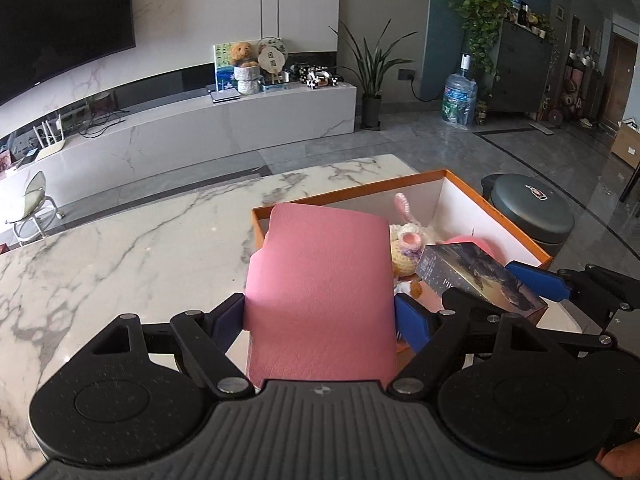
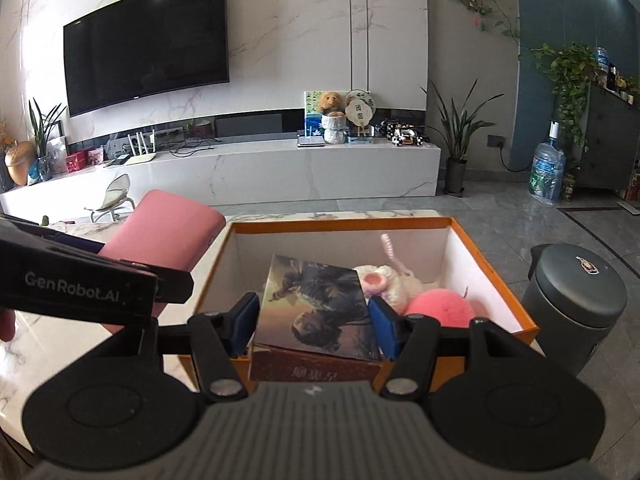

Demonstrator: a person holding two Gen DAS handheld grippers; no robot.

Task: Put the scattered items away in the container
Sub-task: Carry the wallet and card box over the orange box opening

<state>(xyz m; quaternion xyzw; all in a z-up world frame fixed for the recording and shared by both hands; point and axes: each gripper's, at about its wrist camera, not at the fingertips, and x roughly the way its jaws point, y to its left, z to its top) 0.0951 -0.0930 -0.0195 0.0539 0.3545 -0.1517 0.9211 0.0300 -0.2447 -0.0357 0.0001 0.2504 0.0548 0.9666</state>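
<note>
Above the orange box (image 2: 496, 276), each hand-held gripper grips something: left (image 1: 320, 316) the pink wallet (image 1: 320, 288), right (image 2: 314, 324) the book (image 2: 316, 308).

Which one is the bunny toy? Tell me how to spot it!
Find the orange box on the marble table. Inside, behind the picture box held by the right gripper, lies the fluffy cream bunny toy. Unlike the round pink ball beside it, it has a long pink ear.
</note>
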